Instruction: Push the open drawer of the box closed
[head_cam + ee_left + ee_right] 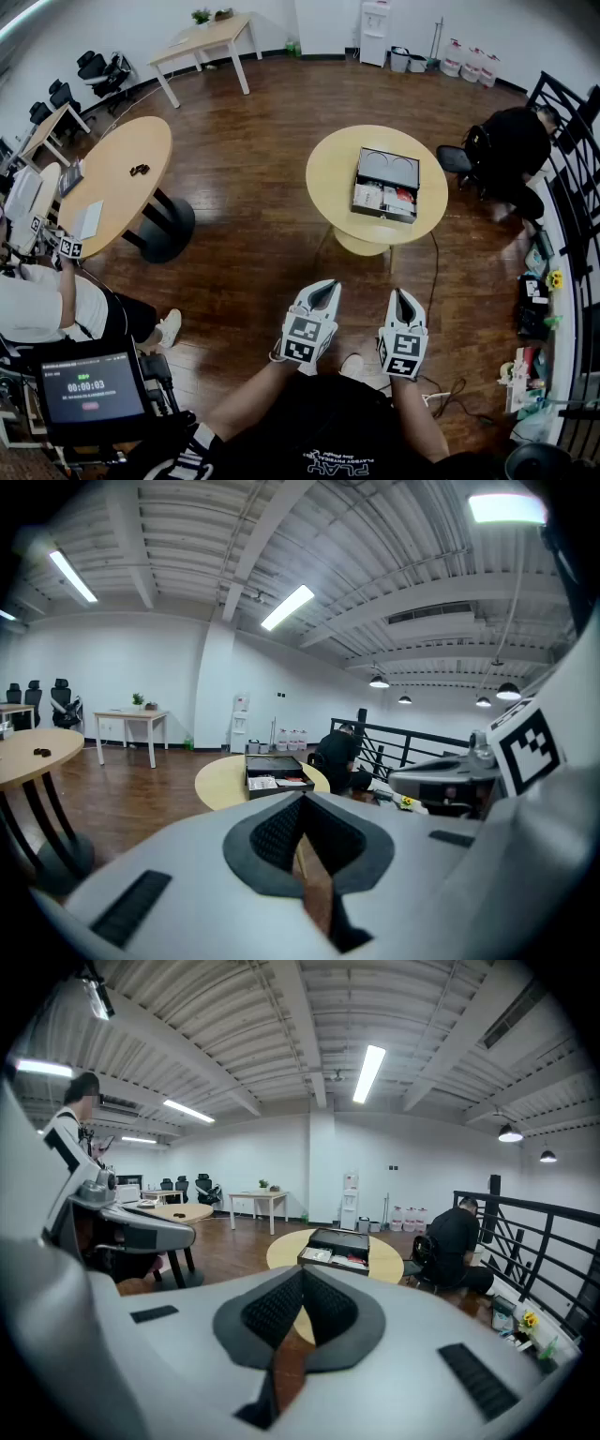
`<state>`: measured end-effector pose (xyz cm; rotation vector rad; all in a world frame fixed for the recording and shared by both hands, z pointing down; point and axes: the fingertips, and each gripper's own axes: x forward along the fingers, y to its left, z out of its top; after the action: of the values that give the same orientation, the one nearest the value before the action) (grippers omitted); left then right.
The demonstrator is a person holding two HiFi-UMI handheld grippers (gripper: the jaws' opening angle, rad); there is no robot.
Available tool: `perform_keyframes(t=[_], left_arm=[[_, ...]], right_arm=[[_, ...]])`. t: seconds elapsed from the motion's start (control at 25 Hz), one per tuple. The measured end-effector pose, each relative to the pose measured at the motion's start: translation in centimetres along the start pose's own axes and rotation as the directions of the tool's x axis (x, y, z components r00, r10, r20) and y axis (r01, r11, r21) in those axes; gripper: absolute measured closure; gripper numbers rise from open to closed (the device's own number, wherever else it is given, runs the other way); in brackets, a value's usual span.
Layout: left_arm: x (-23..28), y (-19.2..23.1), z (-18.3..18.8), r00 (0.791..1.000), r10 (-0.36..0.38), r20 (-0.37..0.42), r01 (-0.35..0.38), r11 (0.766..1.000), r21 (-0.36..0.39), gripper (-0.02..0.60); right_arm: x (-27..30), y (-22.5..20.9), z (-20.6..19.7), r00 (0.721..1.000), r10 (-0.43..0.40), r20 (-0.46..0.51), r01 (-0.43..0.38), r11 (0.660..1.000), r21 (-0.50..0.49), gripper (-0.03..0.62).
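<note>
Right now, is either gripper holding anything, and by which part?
Nothing is held. The left gripper and right gripper both have their jaws together and empty, well short of the box with its open drawer.

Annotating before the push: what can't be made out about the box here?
- Items in the open drawer of the black rectangular box: too small, every view.
- Drawer front's detail: too small, both gripper views.
- Box's rear side: hidden behind the box itself, gripper views.
</note>
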<state>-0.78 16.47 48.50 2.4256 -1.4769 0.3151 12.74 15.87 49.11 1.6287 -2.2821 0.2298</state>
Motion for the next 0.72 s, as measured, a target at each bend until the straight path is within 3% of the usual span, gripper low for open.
perform_keyframes(t=[0.28,0.72], left_arm=[[-1.1,1.2,-1.5,1.0,0.006,-0.005,-0.005,0.999,0.038,0.584],[-1.7,3.8,-1.3,0.999,-0.038,-0.008,0.038,0.999,-0.025,0.584]], right_arm=[[0.0,1.7,-1.4,1.0,-0.003,-0.016,0.003,1.0,0.006,0.589],[0.8,3.8,0.5,0.998,-0.065,-0.019,0.064,0.998,-0.013,0.589]])
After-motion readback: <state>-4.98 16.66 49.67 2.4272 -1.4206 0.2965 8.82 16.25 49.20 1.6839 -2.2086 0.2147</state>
